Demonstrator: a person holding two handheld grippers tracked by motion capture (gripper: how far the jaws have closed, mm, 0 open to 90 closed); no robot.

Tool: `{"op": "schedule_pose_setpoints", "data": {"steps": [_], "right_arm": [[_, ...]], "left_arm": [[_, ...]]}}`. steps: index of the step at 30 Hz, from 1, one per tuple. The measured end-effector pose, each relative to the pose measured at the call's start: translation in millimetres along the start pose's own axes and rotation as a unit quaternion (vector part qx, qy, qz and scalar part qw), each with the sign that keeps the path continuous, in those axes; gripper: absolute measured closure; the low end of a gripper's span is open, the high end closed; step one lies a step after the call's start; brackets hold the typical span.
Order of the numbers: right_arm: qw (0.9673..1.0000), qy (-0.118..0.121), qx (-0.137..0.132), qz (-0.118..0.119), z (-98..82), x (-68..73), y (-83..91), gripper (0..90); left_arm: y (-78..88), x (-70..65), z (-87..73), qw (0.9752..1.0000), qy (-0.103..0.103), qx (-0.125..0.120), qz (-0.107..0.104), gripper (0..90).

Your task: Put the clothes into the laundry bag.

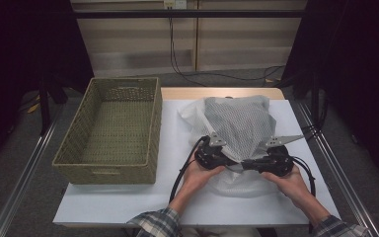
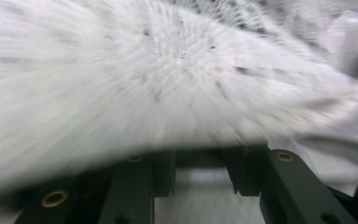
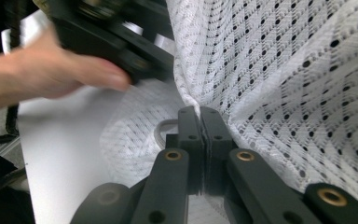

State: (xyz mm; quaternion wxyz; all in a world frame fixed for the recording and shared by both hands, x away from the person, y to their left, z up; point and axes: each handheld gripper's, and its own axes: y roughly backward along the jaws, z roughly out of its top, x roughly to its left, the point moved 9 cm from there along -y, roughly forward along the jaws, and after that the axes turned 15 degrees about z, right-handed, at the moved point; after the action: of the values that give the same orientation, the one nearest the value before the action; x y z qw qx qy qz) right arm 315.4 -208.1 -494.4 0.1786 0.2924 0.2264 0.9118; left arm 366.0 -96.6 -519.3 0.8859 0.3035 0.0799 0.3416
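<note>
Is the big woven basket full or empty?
Empty. The high view looks straight into the basket and shows only its bare woven bottom; the white mesh cloth is beside it.

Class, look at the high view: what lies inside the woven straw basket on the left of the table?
The woven straw basket shows its bare woven floor, nothing in it. Its near wall covers the floor strip just behind it.

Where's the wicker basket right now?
In the high view the wicker basket sits on the left side of the white table, just left of the white mesh cloth that both grippers are working on.
</note>
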Motion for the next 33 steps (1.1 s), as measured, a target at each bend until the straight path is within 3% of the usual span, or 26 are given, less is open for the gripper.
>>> {"op": "schedule_pose_setpoints", "data": {"steps": [4,7,9,10,11,13,15,17,20,23,25,26,27,30,33], "right_arm": [[0.9999,-0.003,0.015,-0.002,-5.7,-4.0,-6.5,88.6],[0.9997,-0.004,0.025,0.006,-8.1,-1.1,-11.2,88.6],[0.999,0.001,0.038,0.021,-10.6,3.4,-16.0,88.6],[0.9983,0.006,0.046,0.034,-12.0,7.0,-18.8,88.6],[0.9971,0.016,0.058,0.047,-13.8,11.4,-21.6,88.6],[0.9969,0.018,0.068,0.036,-16.0,14.1,-24.0,88.6],[0.9969,0.02,0.064,0.041,-14.6,12.4,-24.4,88.6],[0.9979,0.003,0.058,0.029,-13.8,6.5,-20.6,88.6],[0.9983,-0.007,0.052,0.023,-13.5,-0.6,-16.8,88.6],[0.9984,-0.003,0.051,0.023,-12.4,-0.6,-17.0,88.5],[0.9985,-0.004,0.048,0.024,-11.1,0.3,-16.5,88.5],[0.9986,-0.004,0.048,0.023,-11.0,-0.1,-15.8,88.6],[0.9986,-0.004,0.048,0.021,-10.9,-0.9,-14.9,88.6],[0.9989,-0.006,0.042,0.021,-10.3,-2.9,-12.2,88.5],[0.9988,-0.002,0.047,0.014,-10.4,-2.5,-11.5,88.5]], "left_arm": [[22.3,7.2,-7.1,0.9999,-0.011,-0.002,0.007,63.8],[31.9,17.3,-18.3,0.9996,-0.014,0.007,0.023,62.6],[34.2,25.1,-29.6,0.9989,-0.015,0.017,0.041,59.0],[34.4,29.8,-37.9,0.9976,-0.026,0.034,0.055,55.6],[32.7,30.4,-43.1,0.9983,-0.011,0.033,0.046,51.3],[33.3,36.9,-53.7,0.9972,-0.017,0.049,0.054,48.5],[30.8,38.7,-58.7,0.9971,-0.014,0.056,0.05,48.0],[28.3,40.9,-57.6,0.9974,-0.006,0.047,0.054,47.9],[26.1,44.0,-56.1,0.9973,-0.005,0.047,0.055,54.6],[26.2,46.4,-55.9,0.9974,0.01,0.046,0.055,76.6],[27.5,42.7,-55.4,0.9974,0.006,0.046,0.056,87.9],[29.3,41.4,-56.1,0.9972,-0.005,0.05,0.056,89.1],[31.7,38.6,-56.2,0.9973,0.0,0.053,0.052,89.4],[45.4,33.3,-56.2,0.9971,-0.02,0.06,0.042,89.7],[61.8,27.8,-55.4,0.9979,-0.017,0.057,0.025,89.7]]}}
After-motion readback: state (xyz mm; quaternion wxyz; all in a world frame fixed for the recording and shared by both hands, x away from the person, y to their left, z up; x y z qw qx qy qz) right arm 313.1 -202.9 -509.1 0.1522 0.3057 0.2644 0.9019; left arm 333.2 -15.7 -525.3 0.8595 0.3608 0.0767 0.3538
